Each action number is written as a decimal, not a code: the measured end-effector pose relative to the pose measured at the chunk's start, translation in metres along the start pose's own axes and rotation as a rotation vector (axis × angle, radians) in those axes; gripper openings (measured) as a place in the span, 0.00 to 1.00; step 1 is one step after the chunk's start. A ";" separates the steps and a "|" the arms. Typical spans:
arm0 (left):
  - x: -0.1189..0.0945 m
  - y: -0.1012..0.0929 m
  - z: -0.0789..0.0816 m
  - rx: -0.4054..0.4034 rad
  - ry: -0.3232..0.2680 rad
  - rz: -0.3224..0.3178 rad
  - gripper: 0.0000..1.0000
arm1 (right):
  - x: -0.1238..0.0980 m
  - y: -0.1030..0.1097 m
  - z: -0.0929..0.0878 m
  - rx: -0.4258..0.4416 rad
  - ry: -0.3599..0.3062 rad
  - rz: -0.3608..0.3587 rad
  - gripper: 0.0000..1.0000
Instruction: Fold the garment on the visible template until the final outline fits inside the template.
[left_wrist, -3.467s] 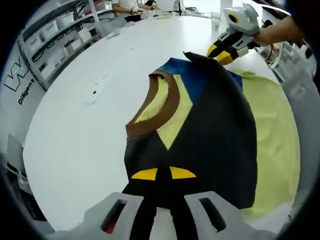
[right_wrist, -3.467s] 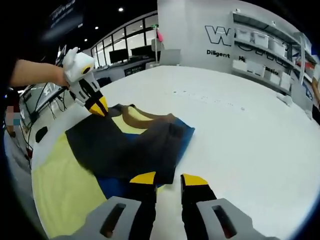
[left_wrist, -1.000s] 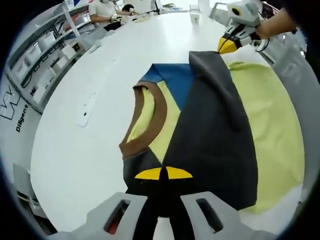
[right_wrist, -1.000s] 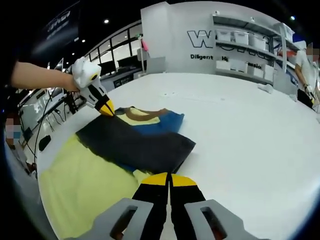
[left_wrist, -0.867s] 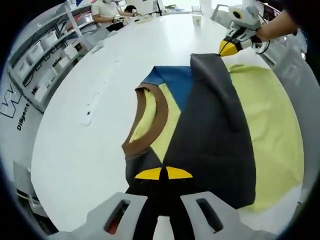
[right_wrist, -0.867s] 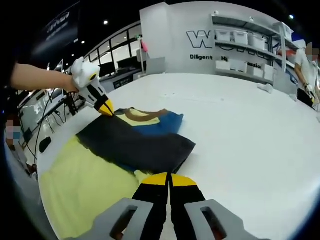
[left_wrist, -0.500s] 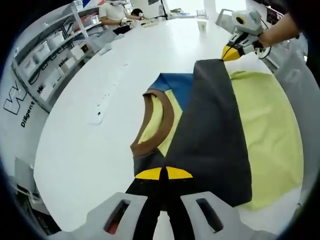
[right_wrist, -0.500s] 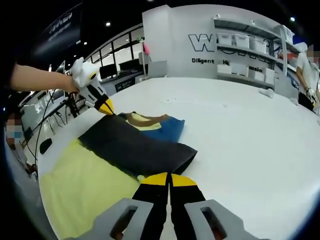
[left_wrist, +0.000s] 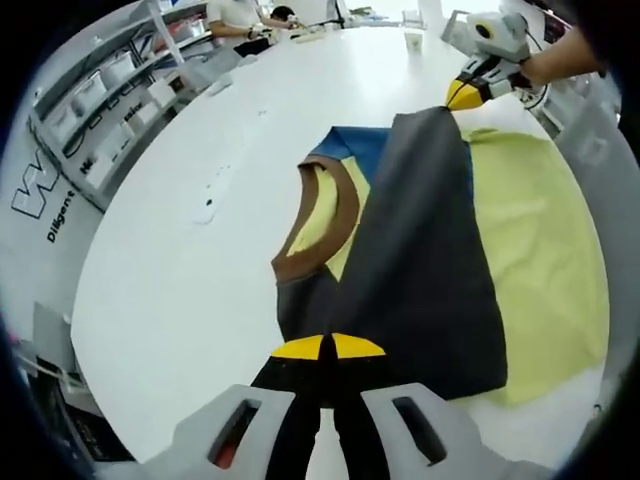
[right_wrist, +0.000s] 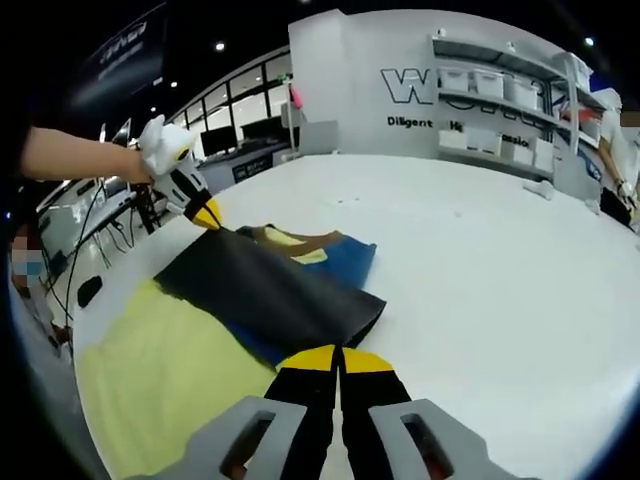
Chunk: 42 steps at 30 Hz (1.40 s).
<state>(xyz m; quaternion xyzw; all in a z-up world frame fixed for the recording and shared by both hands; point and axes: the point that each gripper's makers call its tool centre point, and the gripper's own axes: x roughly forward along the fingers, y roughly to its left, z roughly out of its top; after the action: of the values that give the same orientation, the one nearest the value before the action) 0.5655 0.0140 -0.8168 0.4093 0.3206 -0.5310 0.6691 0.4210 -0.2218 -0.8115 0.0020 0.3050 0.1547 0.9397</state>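
Claws first: the left claw (left_wrist: 329, 347) has its yellow tips pressed together and pinched on the near corner of the garment (left_wrist: 420, 270). The right claw (right_wrist: 339, 359) looks the same, tips together on the other corner of that dark panel, though the cloth between them is hard to make out from its own view. From the left gripper view you can see it way over at the far corner (left_wrist: 462, 92), so the two are holding opposite ends of one long edge.

Biggest thing in the room is the white bench (left_wrist: 180, 250), and lying on it is the pale yellow template (left_wrist: 540, 240). The garment sits partly on that, partly off onto bare bench. It's dark grey with a blue patch (left_wrist: 360, 150) and a brown collar (left_wrist: 318, 222) that has yellow showing inside.

What the next move hangs on, I reckon: the held edge runs lengthwise between the claws, and the template lies to one side of that line, with the collar and blue bit on the other side, off the yellow. So both claws would need to carry the edge sideways together toward the yellow to bring the outline in. Neither is closer really, they're at either end. Fold's not finished yet.

Shelves with bins (right_wrist: 520, 75) along the wall.
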 end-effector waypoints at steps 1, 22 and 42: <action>0.000 -0.001 -0.001 -0.005 0.004 0.001 0.06 | 0.001 0.001 0.000 0.003 0.002 0.002 0.00; 0.002 0.004 -0.032 -0.060 0.080 0.060 0.06 | 0.014 0.015 -0.001 0.004 0.014 0.020 0.00; -0.043 -0.033 -0.048 -0.336 -0.077 0.157 0.19 | -0.011 0.017 -0.004 0.037 -0.046 0.052 0.08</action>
<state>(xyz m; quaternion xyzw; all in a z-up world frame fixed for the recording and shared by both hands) 0.5241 0.0730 -0.8087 0.2952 0.3461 -0.4316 0.7790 0.4054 -0.2094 -0.8066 0.0309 0.2860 0.1735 0.9419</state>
